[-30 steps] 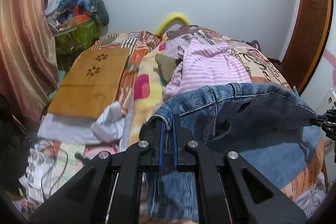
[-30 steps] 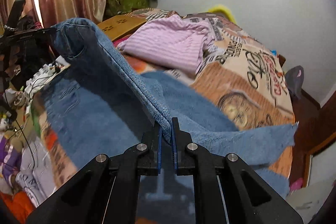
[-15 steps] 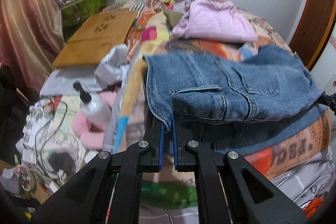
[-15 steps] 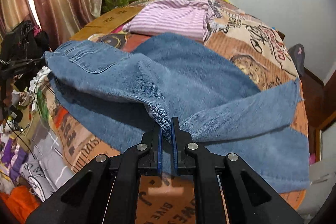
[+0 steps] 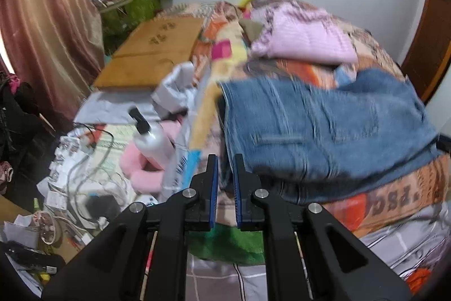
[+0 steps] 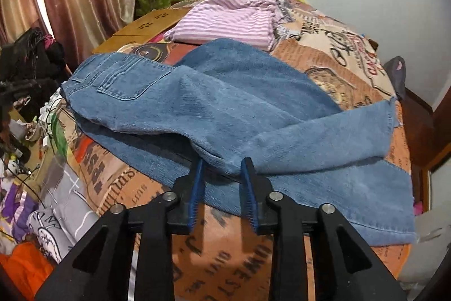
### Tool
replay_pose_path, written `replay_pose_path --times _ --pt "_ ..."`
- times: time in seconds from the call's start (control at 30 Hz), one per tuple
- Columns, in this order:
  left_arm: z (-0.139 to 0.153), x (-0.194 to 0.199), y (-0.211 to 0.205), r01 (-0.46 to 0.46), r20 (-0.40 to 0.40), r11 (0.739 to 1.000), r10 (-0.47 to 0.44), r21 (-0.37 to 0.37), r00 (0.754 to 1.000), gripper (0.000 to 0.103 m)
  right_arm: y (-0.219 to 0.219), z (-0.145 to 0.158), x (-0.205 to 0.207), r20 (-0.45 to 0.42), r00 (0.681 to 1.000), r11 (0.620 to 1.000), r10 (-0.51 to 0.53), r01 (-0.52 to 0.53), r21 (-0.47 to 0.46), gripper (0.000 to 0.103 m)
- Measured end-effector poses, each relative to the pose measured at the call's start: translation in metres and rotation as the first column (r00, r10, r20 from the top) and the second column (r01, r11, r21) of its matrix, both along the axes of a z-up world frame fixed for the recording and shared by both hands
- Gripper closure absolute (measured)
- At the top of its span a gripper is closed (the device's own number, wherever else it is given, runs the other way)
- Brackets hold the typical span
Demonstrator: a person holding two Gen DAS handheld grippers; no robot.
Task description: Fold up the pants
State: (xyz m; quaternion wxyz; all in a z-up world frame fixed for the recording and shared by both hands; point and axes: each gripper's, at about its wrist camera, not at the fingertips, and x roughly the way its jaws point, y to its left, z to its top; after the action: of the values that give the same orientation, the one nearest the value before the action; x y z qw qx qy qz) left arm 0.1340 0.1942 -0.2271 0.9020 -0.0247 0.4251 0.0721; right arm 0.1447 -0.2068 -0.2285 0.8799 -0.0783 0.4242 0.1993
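Letting go is the step I judge to be in hand, and I want it clean. My right gripper (image 6: 222, 168) has its jaws opening; the folded edge of the jeans (image 6: 214, 109) sits in the gap between them, and the pads no longer look to press on it. My left gripper (image 5: 224, 168) shows a narrow slit between its blue pads (image 5: 213, 188), and its jaws are just starting to part too. The left wrist view is blurred, but I see no denim in that slit; the corner of the jeans (image 5: 324, 131) lies just beyond and to the right of the tips.

Further out, the jeans lie on the printed bedspread (image 6: 332, 69), one leg laid over the other, waistband and back pocket toward the curtain side, hems toward the door side. A striped pink top (image 6: 225, 21) lies beyond them, and a wooden board (image 5: 152, 58) sits off to the side near the curtain.

To finish well, I would let both sets of jaws part fully before drawing back, then pull away low and straight along the fingers, so no pad snags the fold and drags the top layer askew. The upper leg sits slightly skewed over the lower, so I expect to smooth it afterwards.
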Motion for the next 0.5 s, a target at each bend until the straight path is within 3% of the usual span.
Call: replay_pose_path --times 0.23,0.5 --pt "0.037 0.039 -0.017 -0.002 0.043 1.0 0.002 -0.003 0.999 0.087 -0.048 0.023 0.005 0.046 0.993 0.994 -0.112 0.111 0.016 0.073" --pt "0.034 0.116 -0.077 0.101 0.042 0.994 -0.099 -0.042 0.994 0.081 -0.109 0.026 0.06 0.049 0.953 0.955 -0.298 0.297 0.013 0.058"
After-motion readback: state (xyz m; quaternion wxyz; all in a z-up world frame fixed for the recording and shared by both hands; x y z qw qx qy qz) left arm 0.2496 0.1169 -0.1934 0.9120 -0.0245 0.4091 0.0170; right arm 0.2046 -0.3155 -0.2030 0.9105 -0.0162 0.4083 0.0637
